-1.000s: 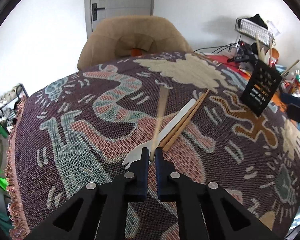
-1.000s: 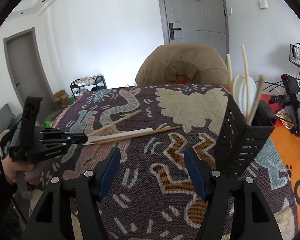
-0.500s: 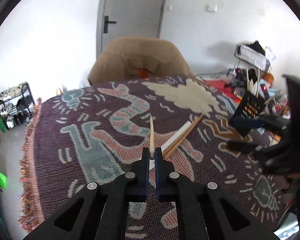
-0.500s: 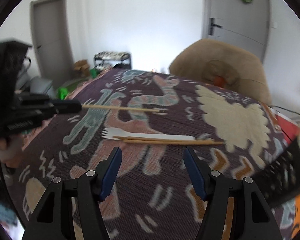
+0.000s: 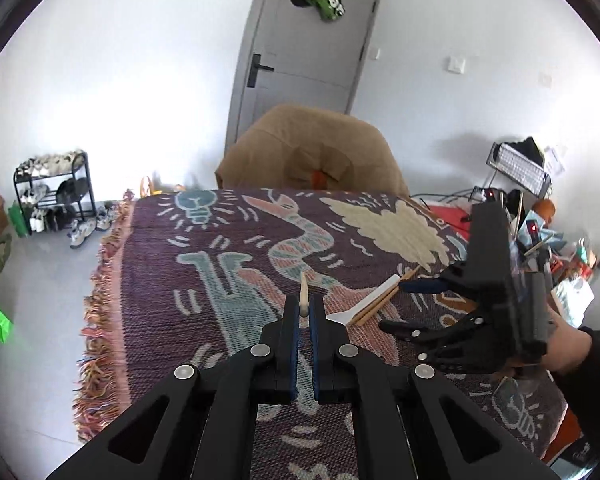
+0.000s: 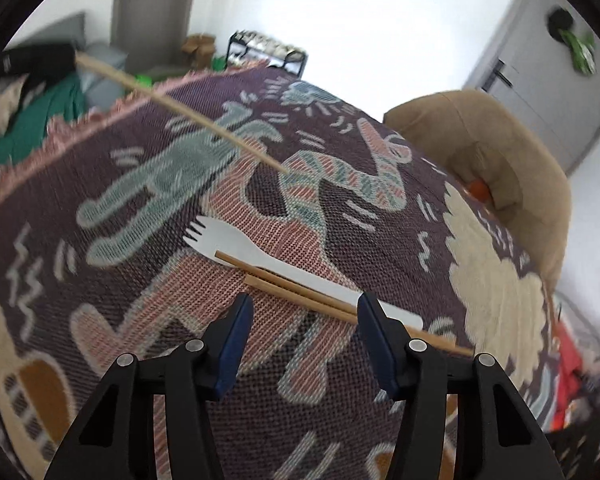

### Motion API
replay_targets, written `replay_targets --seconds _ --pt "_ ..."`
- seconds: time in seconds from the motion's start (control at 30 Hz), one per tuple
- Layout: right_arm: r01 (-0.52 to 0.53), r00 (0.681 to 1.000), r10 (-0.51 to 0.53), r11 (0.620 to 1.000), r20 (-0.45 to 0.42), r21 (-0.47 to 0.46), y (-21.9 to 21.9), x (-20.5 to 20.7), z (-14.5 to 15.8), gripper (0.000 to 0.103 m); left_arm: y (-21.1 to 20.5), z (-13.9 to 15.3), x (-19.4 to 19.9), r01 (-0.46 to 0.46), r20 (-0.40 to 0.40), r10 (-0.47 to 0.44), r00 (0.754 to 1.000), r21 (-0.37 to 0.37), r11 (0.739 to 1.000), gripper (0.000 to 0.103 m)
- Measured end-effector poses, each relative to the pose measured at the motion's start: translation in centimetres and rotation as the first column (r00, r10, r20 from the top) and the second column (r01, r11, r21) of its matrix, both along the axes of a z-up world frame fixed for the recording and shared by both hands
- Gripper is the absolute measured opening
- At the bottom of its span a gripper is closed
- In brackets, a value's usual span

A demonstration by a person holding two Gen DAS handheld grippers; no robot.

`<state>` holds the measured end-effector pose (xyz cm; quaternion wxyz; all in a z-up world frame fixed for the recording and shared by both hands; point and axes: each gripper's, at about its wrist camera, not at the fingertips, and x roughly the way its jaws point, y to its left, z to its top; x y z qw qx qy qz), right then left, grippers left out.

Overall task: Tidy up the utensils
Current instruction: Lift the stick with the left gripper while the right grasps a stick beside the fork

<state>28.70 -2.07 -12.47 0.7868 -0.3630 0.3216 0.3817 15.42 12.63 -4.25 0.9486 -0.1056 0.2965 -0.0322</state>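
My left gripper [image 5: 304, 306] is shut on one wooden chopstick [image 5: 303, 292], held in the air above the patterned cloth; the stick also shows in the right wrist view [image 6: 180, 104], pointing out from the left gripper at the upper left. A white plastic fork [image 6: 260, 256] and two wooden chopsticks [image 6: 300, 294] lie together on the cloth. They also show in the left wrist view [image 5: 374, 302]. My right gripper [image 6: 306, 312] is open, low over the chopsticks and the fork handle, with one finger on each side of them. It also shows at the right of the left wrist view [image 5: 404, 306].
The table is covered by a purple patterned cloth [image 6: 140, 280] with a fringe on its left edge [image 5: 100, 300]. A tan chair [image 5: 312, 156] stands at the far side. Clutter and a wire rack [image 5: 520, 168] sit at the far right. A shoe rack [image 5: 52, 192] stands on the floor at left.
My left gripper has lifted and tilted up with the chopstick. My right gripper has swung left and down over the fork and the two chopsticks; the black utensil holder has left its view.
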Motion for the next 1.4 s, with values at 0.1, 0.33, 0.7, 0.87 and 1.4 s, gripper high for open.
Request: replay_targets --seconds 0.1,0.33,0.7,0.87,1.4 --pt "-0.039 0.998 0.043 0.995 0.043 -0.094 1.0 -0.3 -0.9 0.055 0.7 0.3 -0.7 -0.018 0.016 0.018 1.0 -0.02 1.0 0.005" --pt "-0.049 0.998 0.052 0.991 0.028 -0.122 2.0 0.9 -0.9 0.017 1.9 0.6 -1.9 -0.037 0.033 0.039 0.999 -0.04 0.999 0.005" --pt "-0.032 0.998 0.034 0.998 -0.05 0.047 -0.3 0.1 3.3 0.004 1.8 1.0 -2.3 -0.021 0.048 0.023 0.999 -0.043 0.999 0.005" --pt "-0.074 0.996 0.072 0.996 -0.044 -0.05 1.0 -0.1 1.9 0.023 1.8 1.3 -2.4 -0.022 0.058 0.024 0.998 -0.045 0.999 0.005" --pt "-0.214 0.977 0.211 0.955 -0.035 -0.207 4.4 0.5 -0.9 0.018 4.5 1.5 -3.8 -0.064 0.077 0.071 0.995 -0.087 0.994 0.005"
